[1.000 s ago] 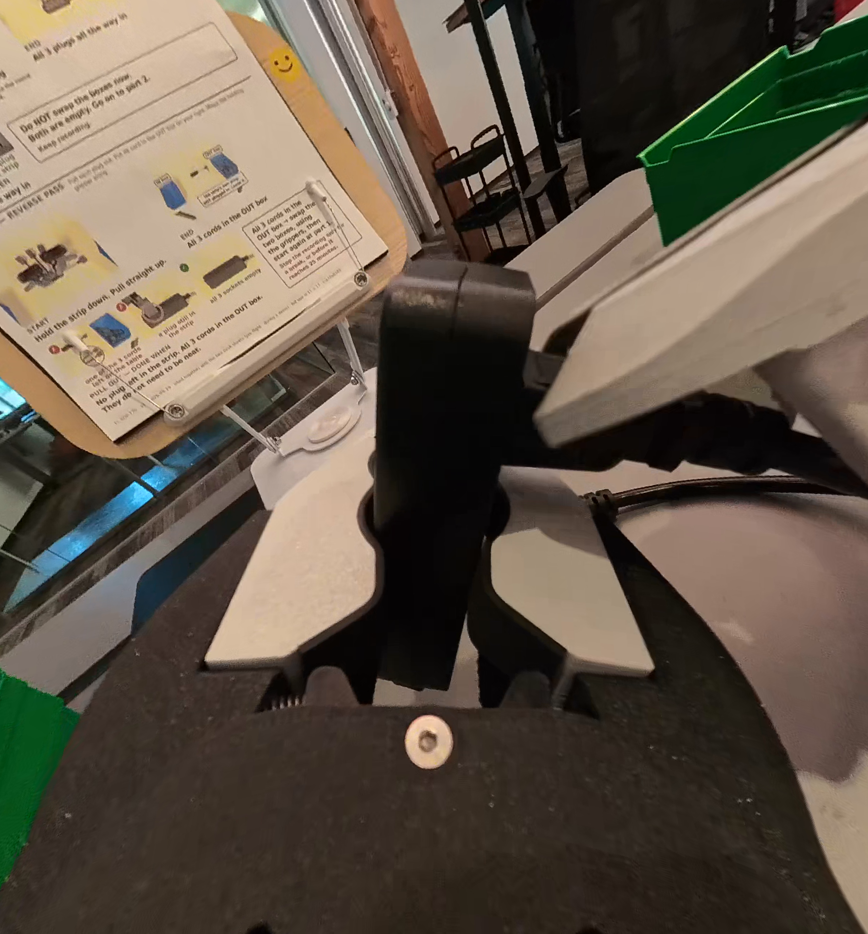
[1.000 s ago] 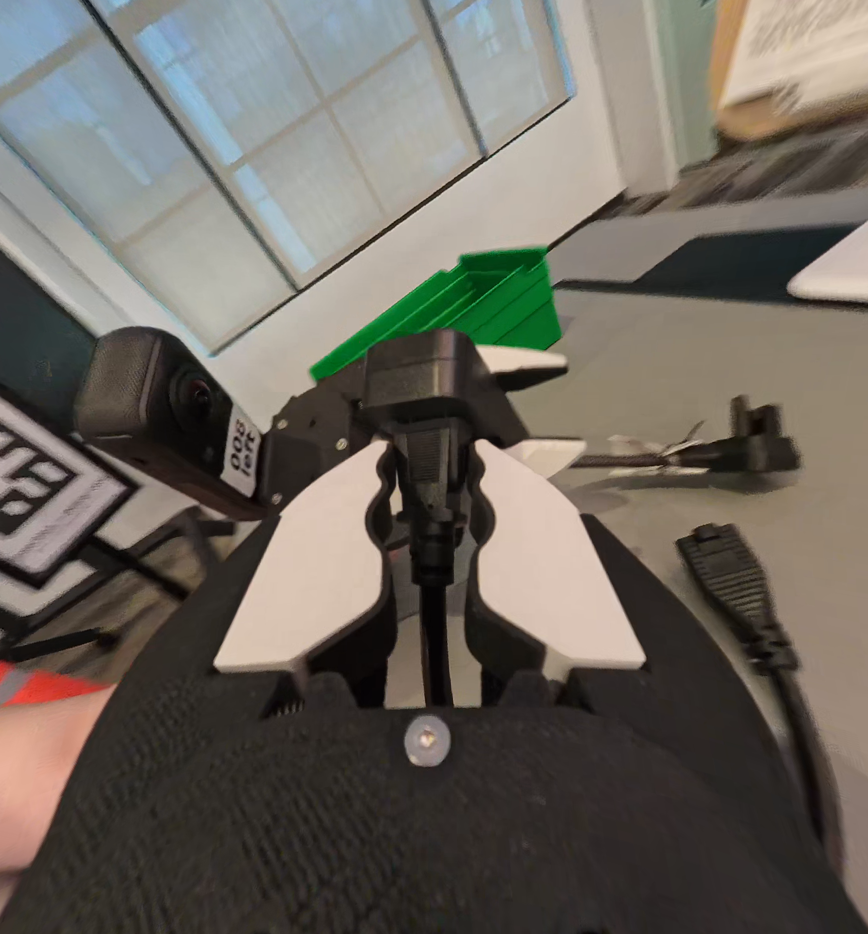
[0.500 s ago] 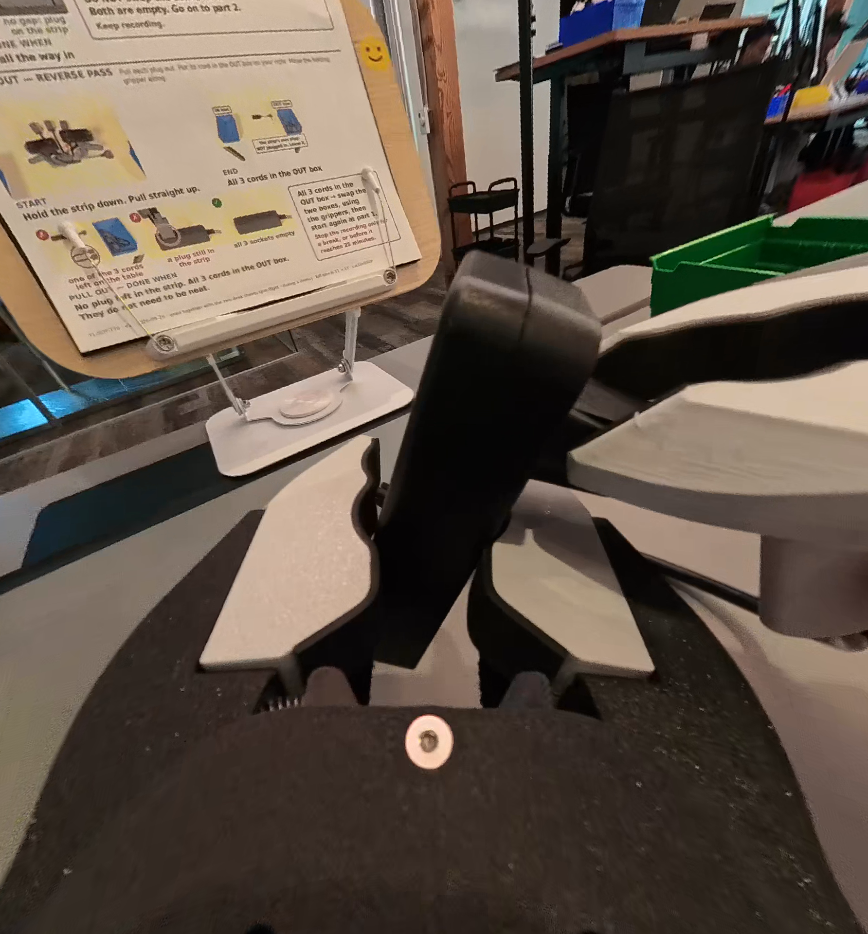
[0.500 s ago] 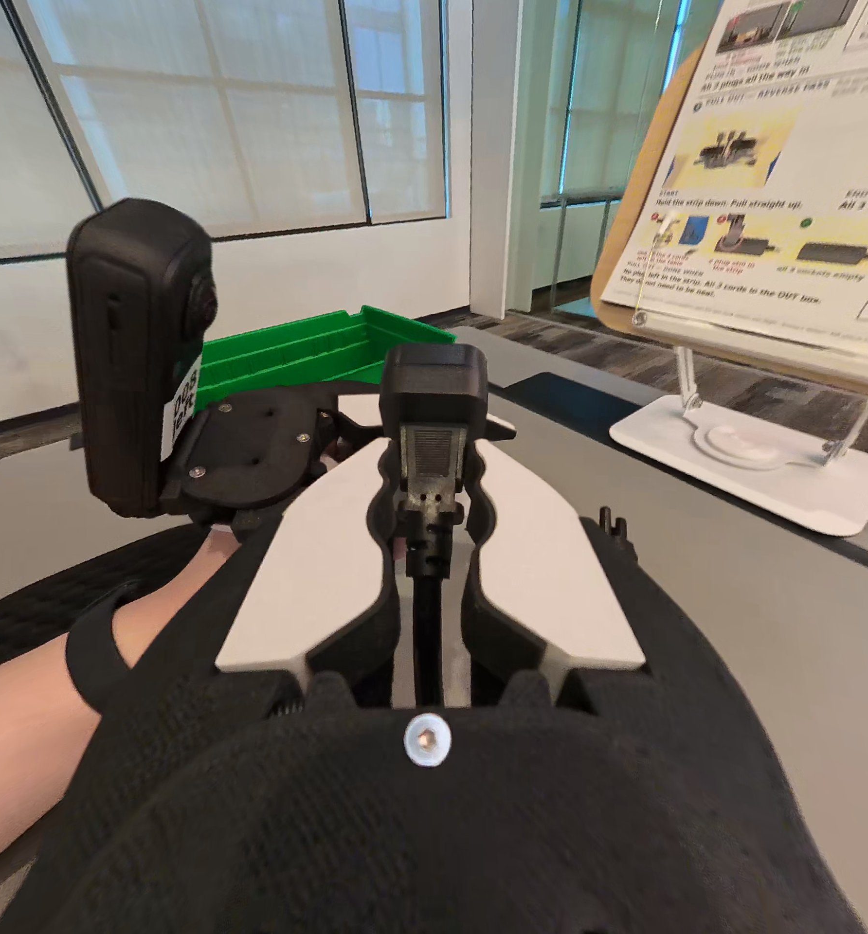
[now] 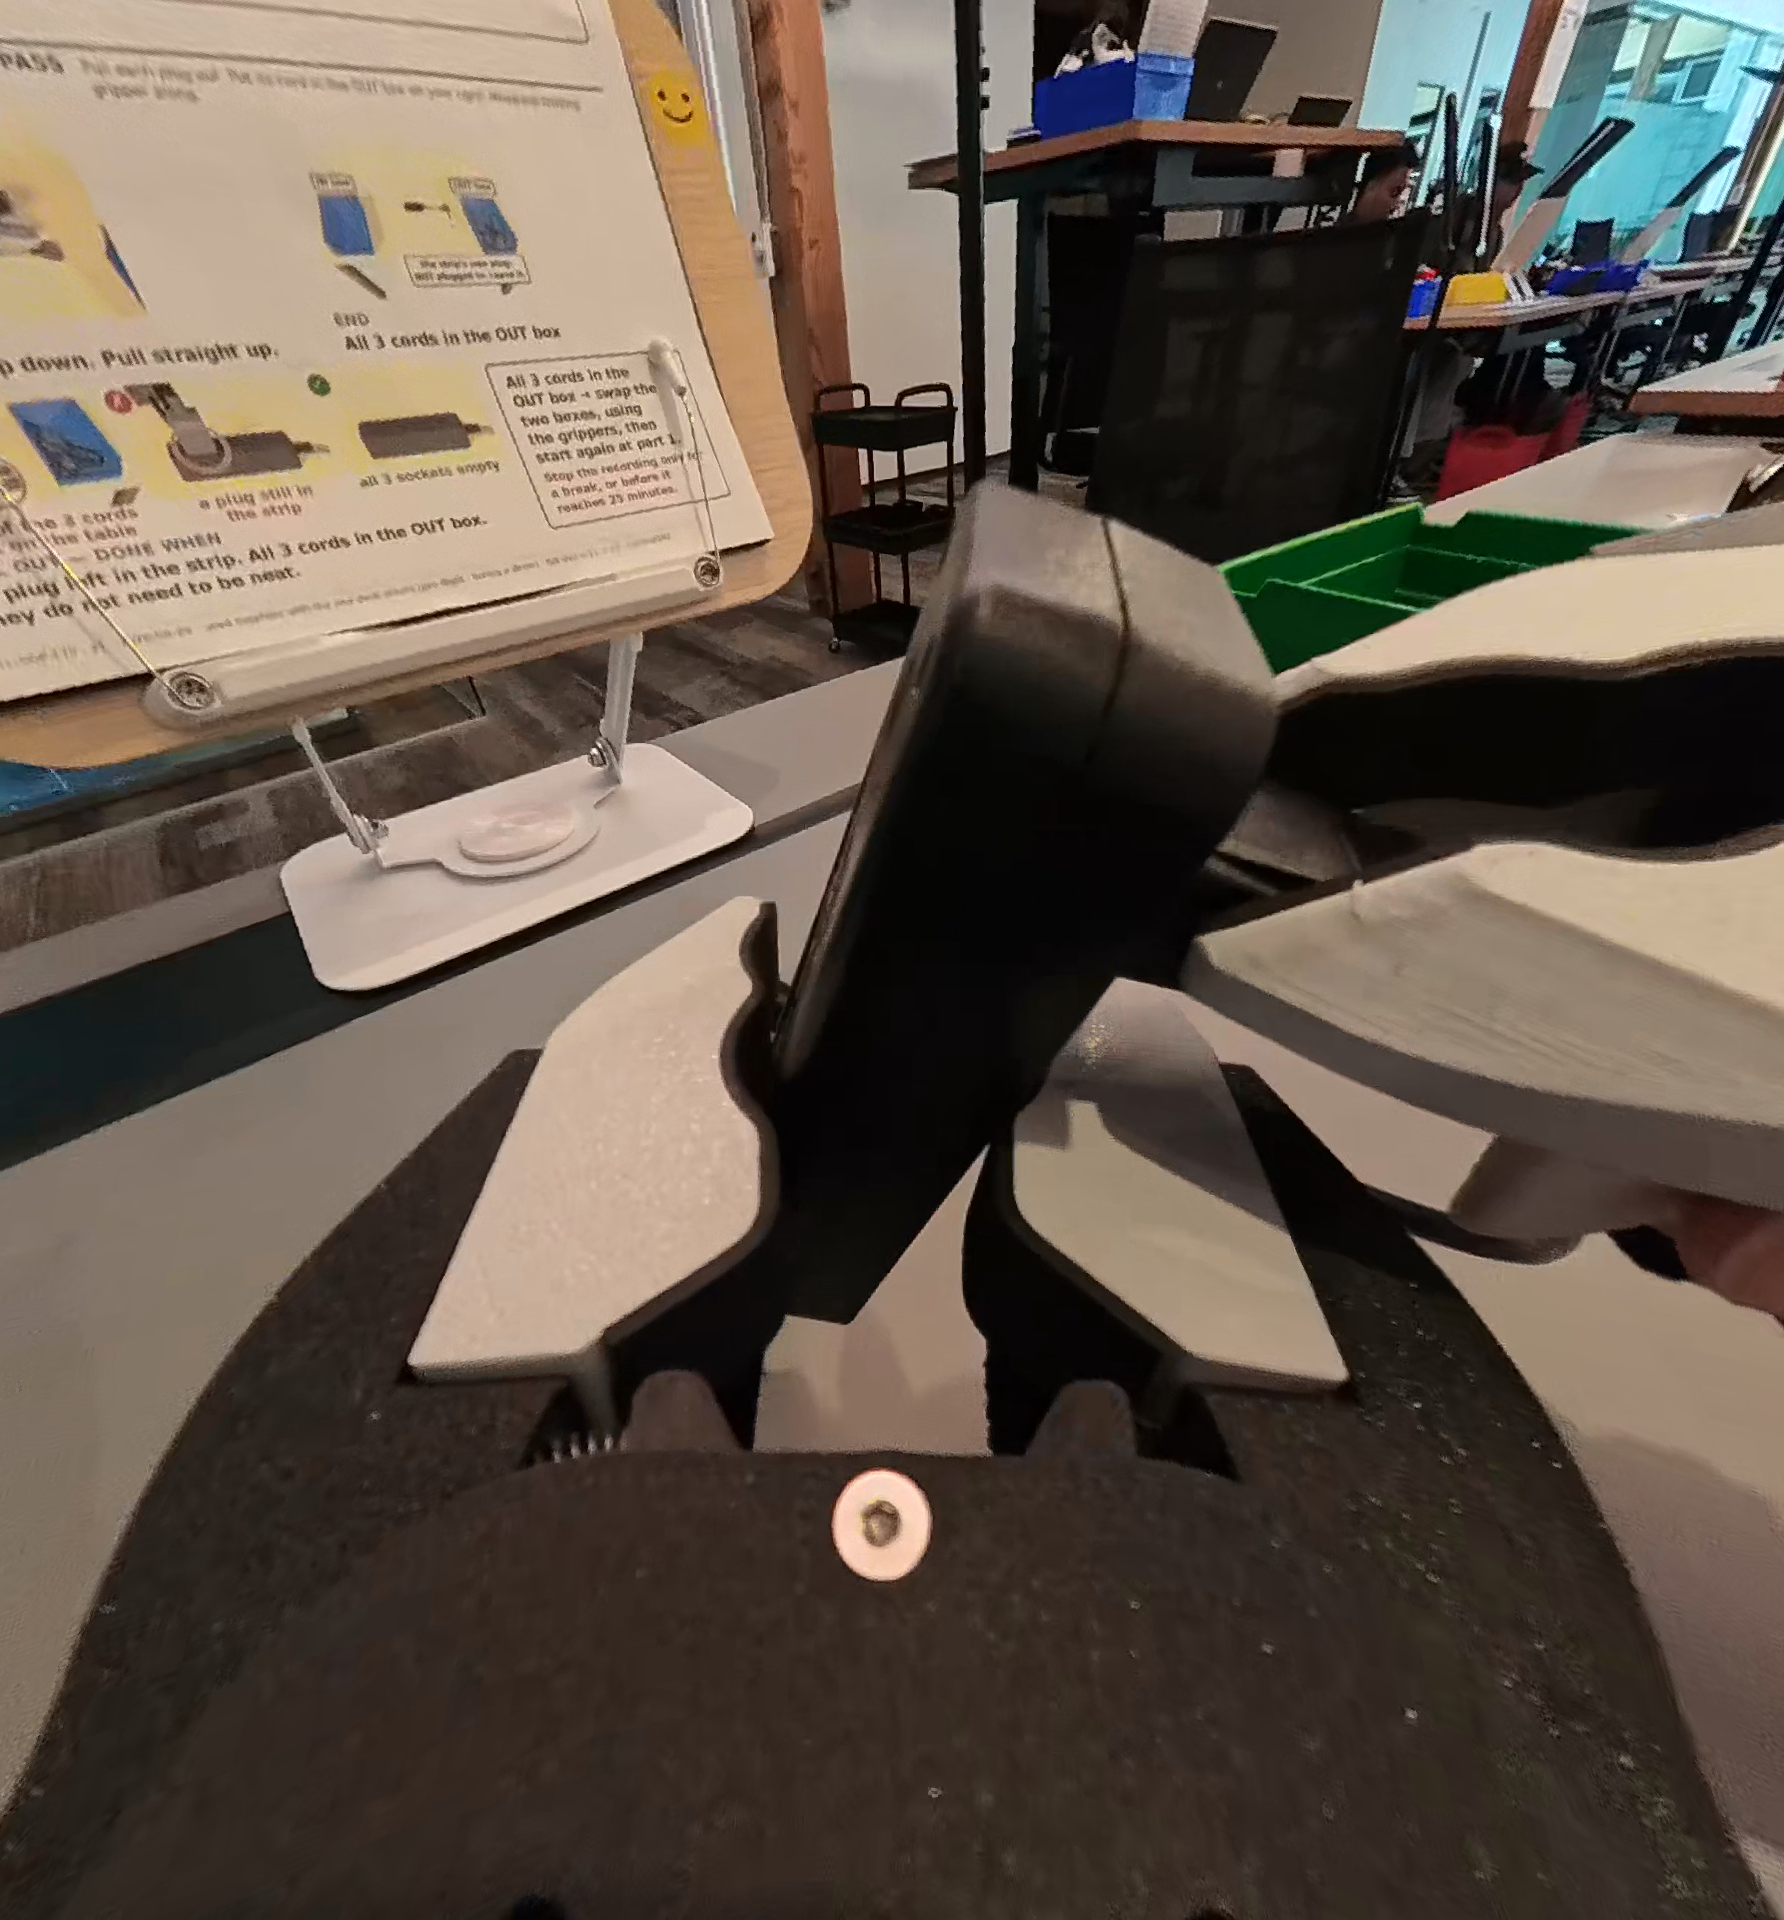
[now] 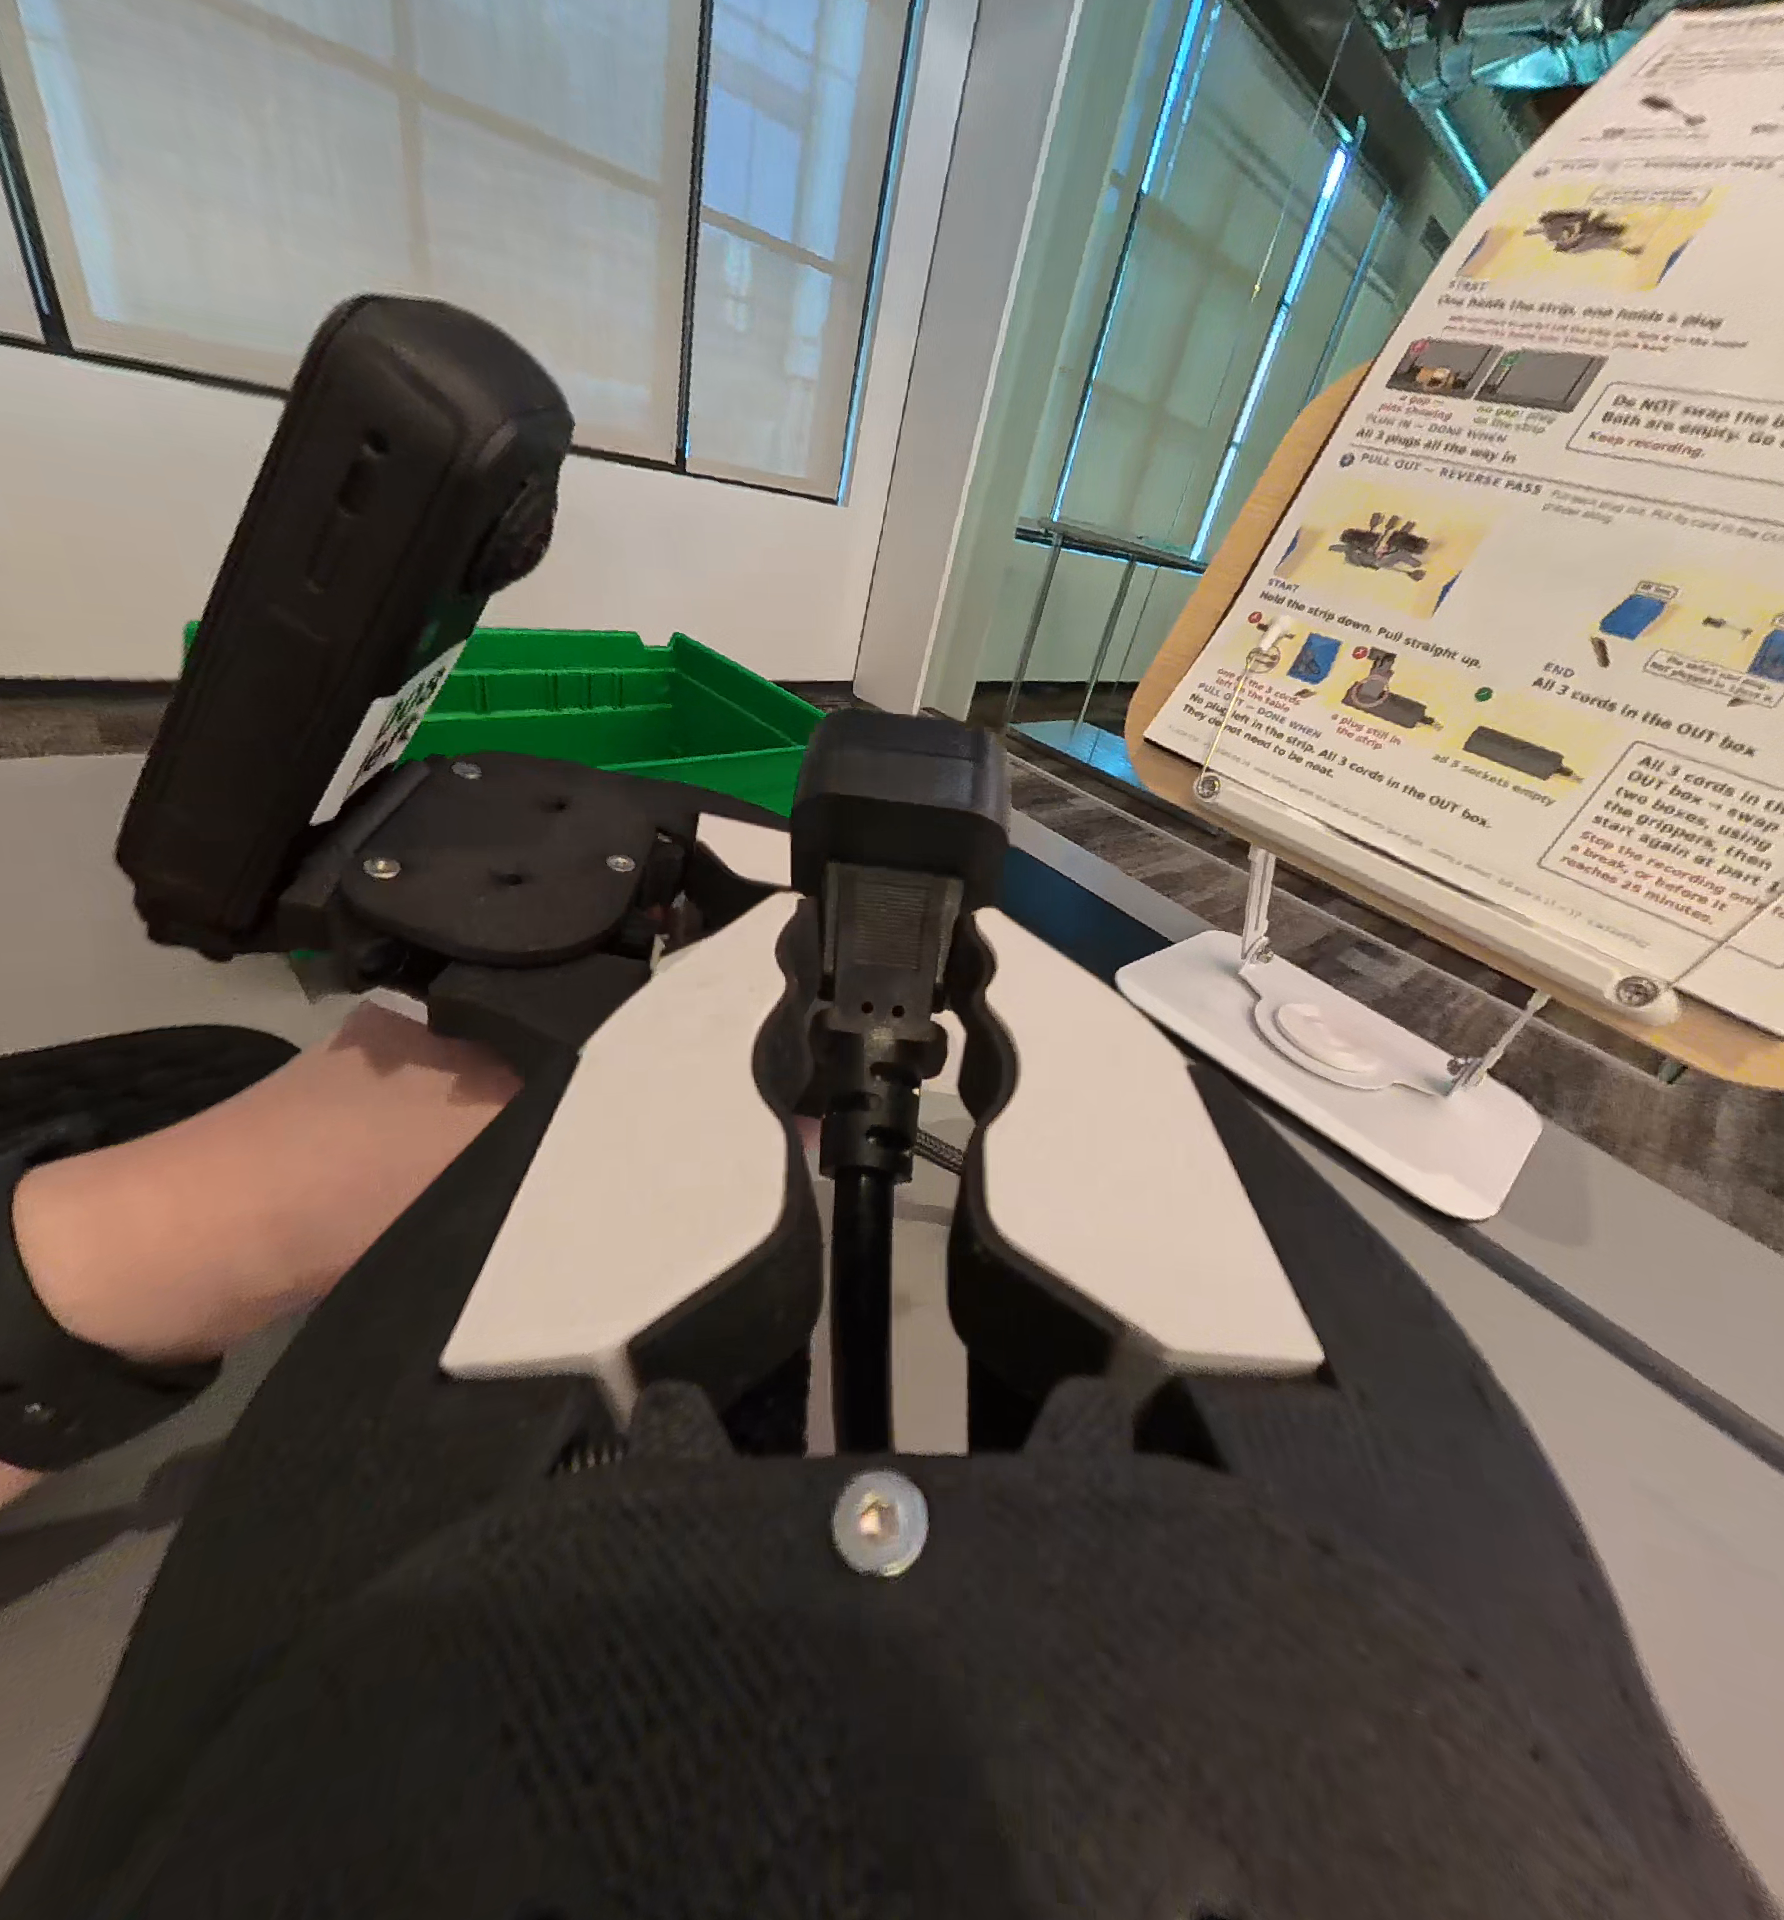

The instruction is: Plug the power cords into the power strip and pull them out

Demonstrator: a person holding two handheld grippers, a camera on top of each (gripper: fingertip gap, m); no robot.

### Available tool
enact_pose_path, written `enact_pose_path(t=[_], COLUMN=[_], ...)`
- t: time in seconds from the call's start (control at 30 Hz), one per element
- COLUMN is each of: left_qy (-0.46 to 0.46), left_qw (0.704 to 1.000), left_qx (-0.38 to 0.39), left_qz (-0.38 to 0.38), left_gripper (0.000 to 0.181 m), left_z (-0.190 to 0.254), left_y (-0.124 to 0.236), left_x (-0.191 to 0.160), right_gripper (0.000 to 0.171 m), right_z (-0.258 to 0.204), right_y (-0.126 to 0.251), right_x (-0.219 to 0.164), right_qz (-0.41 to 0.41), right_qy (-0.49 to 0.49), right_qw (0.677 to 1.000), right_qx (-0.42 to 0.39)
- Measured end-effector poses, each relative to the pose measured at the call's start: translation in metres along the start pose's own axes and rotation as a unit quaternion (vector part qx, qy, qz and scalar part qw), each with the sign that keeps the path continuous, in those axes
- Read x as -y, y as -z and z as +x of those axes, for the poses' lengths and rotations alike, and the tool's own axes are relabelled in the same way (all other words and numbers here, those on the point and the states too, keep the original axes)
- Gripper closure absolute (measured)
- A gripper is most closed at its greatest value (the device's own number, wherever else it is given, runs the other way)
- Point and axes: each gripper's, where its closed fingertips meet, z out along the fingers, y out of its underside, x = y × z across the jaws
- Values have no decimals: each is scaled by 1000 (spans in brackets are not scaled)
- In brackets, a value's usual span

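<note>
My left gripper (image 5: pixel 919 987) is shut on the lower end of a black power strip (image 5: pixel 1023 779), which tilts up and to the right above the grey table (image 5: pixel 88 1299). My right gripper (image 5: pixel 1252 831) comes in from the right, and its white fingers (image 5: pixel 1490 987) reach the strip's upper end. In the right wrist view my right gripper (image 6: pixel 883 935) is shut on a black plug (image 6: pixel 883 935) with its cord (image 6: pixel 862 1299) running back between the fingers. The plug's front meets the strip (image 6: pixel 898 790). Its prongs are hidden.
An instruction board (image 5: pixel 296 364) on a white stand (image 5: pixel 514 862) is at the table's far edge. One green bin (image 5: pixel 1387 582) is at the right, another (image 6: pixel 607 707) behind the left gripper's camera (image 6: pixel 348 623). A hand (image 6: pixel 244 1195) holds that gripper. The tips of one gripper are about 7 cm away from the tips of the other.
Both grippers have turned together with the strip and plug still held against each other. The strip now leans further right, and the board has slid left in the left wrist view.
</note>
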Motion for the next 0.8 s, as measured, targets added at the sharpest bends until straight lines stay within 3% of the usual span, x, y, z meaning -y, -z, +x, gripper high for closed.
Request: enact_pose_path(t=[0.1, 0.2, 0.33, 0.5, 0.67, 0.8], left_qy=[19, 24, -21, -53, 53, 288], left_qw=[1000, 999, 997, 995, 996, 958], left_qx=[-17, -33, 9, 5, 35, 4], left_qz=[-11, -23, -73, -89, -61, -2], left_gripper=[143, 141, 135, 146, 146, 147], left_z=[4, 5, -6, 0, -11, -34], left_y=[-3, -5, -6, -8, -13, -8], left_x=[-5, -11, -27, -34, -35, -41], right_gripper=[146, 146, 146, 146, 145, 150], right_z=[5, 9, 18, 25, 33, 26], right_y=[2, 1, 6, 15, 20, 48], right_x=[-3, -12, -12, -9, 4, 60], right_qz=[-14, -39, -53, -34, -2, 153], right_qy=[-6, -76, -131, -200, -172, -153], right_qw=[1000, 996, 990, 978, 985, 975], right_qx=[1, 24, 15, 52, 19, 43])
